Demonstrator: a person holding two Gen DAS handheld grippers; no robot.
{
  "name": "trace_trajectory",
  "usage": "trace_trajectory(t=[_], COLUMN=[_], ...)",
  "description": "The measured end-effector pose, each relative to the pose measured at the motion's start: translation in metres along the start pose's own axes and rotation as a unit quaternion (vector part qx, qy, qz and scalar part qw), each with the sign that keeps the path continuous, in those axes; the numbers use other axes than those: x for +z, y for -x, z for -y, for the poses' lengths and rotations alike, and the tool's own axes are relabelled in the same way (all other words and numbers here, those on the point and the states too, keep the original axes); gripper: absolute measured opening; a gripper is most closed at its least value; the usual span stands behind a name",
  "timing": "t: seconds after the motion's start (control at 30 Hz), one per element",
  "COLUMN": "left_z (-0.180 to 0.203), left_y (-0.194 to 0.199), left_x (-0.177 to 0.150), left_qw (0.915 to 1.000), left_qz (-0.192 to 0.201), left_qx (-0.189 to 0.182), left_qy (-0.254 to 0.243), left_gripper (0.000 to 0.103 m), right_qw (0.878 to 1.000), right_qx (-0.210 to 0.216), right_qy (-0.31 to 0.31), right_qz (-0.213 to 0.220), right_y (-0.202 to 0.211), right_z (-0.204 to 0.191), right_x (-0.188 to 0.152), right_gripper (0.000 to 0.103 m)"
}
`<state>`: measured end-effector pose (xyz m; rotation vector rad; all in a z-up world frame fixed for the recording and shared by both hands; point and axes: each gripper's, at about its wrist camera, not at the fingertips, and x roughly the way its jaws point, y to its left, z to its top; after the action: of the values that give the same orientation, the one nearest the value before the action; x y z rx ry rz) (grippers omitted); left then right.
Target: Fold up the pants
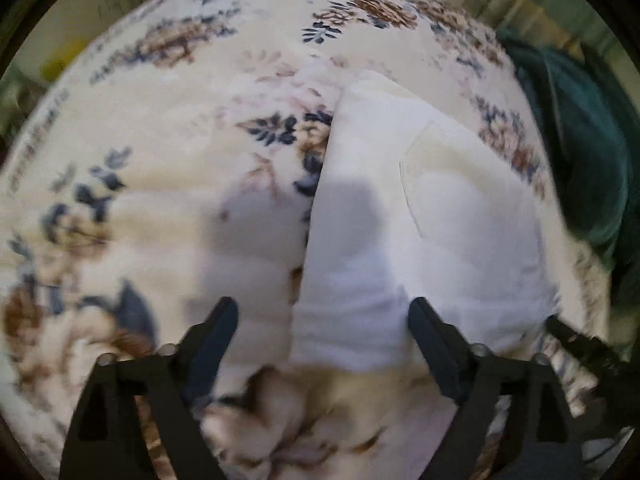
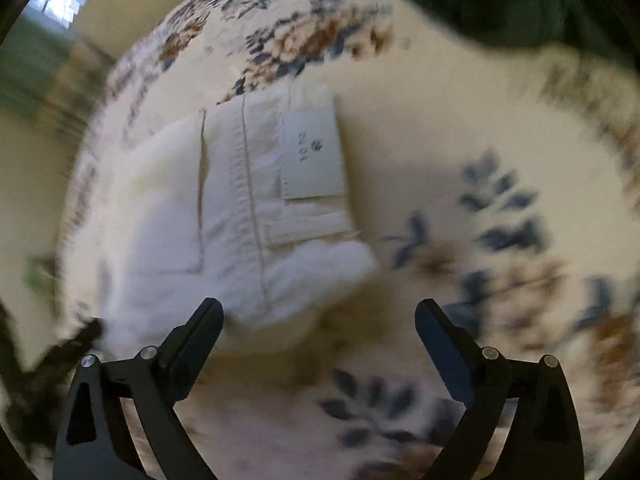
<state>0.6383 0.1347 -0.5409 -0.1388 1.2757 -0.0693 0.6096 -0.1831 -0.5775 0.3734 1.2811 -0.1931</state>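
Pants [image 2: 240, 216] lie folded on the blanket [image 2: 420, 152] just ahead of both empty, spread claws [image 1: 322, 312] [image 2: 318, 312].

A bed covered by a cream plush blanket [image 1: 168, 216] printed with navy leaves and brown flowers carries everything. A pair of white cotton pants [image 2: 240, 216], folded into a compact bundle with a pale label showing, lies directly on it. A dark green cloth [image 1: 580, 152] rests at the blanket's edge.
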Motion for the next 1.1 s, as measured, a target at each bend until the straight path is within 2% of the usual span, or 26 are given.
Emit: trace_trajectory(t=[0.03, 0.1, 0.2, 0.4, 0.57, 0.73, 0.97, 1.1], left_z=[0.004, 0.013, 0.022, 0.044, 0.06, 0.074, 0.087, 0.094], left_y=[0.005, 0.023, 0.053, 0.126, 0.205, 0.278, 0.392, 0.443], left_x=[-0.002, -0.007, -0.01, -0.013, -0.038, -0.069, -0.132, -0.17], left_qw=[0.9997, 0.9975, 0.9961, 0.993, 0.9887, 0.9846, 0.9782, 0.9734], left_qz=[0.001, 0.011, 0.028, 0.073, 0.114, 0.146, 0.188, 0.21], left_qx=[0.021, 0.053, 0.059, 0.057, 0.056, 0.053, 0.047, 0.053], left_qy=[-0.016, -0.046, -0.059, -0.073, -0.079, -0.08, -0.074, -0.074], left_gripper=[0.088, 0.088, 0.089, 0.089, 0.089, 0.089, 0.089, 0.089], right_qw=[0.999, 0.998, 0.995, 0.993, 0.99, 0.983, 0.972, 0.966], right_qx=[-0.03, -0.049, -0.072, -0.063, -0.057, -0.052, -0.032, -0.022], right_qy=[0.017, 0.03, 0.043, 0.039, 0.051, 0.066, 0.089, 0.103], right_qz=[0.011, 0.03, 0.058, 0.089, 0.121, 0.164, 0.215, 0.236], right_y=[0.013, 0.035, 0.072, 0.158, 0.249, 0.351, 0.488, 0.547], right_z=[-0.005, -0.01, -0.021, -0.026, -0.032, -0.03, -0.027, -0.026], right_x=[-0.004, -0.008, -0.014, -0.036, -0.066, -0.103, -0.169, -0.209], right_gripper=[0.1, 0.103, 0.103, 0.103, 0.103, 0.103, 0.103, 0.103])
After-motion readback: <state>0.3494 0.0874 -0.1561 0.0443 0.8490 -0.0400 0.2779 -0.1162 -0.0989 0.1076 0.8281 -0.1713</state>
